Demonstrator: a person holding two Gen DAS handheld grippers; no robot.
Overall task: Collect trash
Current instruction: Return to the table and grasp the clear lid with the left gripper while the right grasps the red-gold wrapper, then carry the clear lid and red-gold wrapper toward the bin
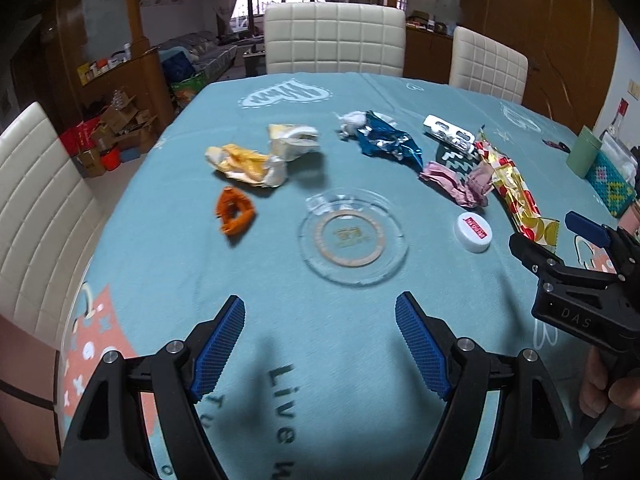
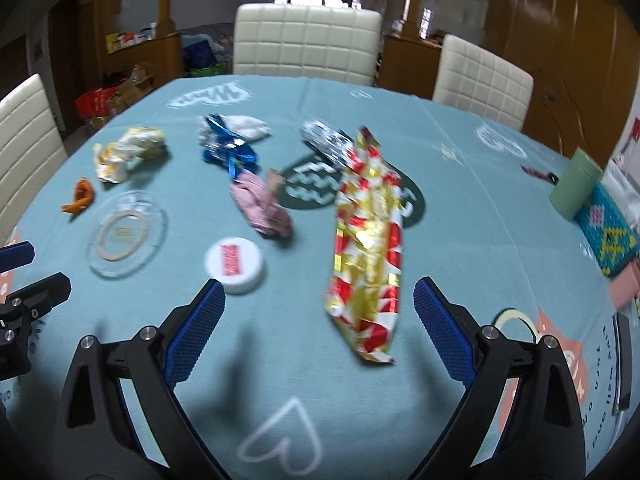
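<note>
Trash lies scattered on the teal tablecloth [image 1: 168, 264]. I see an orange peel [image 1: 234, 212], a yellow-white crumpled wrapper [image 1: 248, 164], a blue foil wrapper [image 1: 390, 142], a pink wrapper [image 1: 456, 180], a blister pack [image 1: 448, 132], a white cap [image 1: 473, 232] and a red-gold foil wrapper [image 2: 370, 240]. A clear glass dish [image 1: 354, 236] sits mid-table. My left gripper [image 1: 320, 344] hovers open and empty just before the dish. My right gripper [image 2: 316, 332] is open too, its fingers apart on either side of the red-gold wrapper's near end, with the white cap [image 2: 234, 266] by its left finger.
Cream chairs [image 1: 334, 38] stand around the table. A green cup [image 2: 574, 188] and a knitted blue box [image 2: 608, 236] sit at the right edge. A person's hand [image 1: 604, 380] holds the right gripper. Boxes clutter the floor [image 1: 112, 132] at left.
</note>
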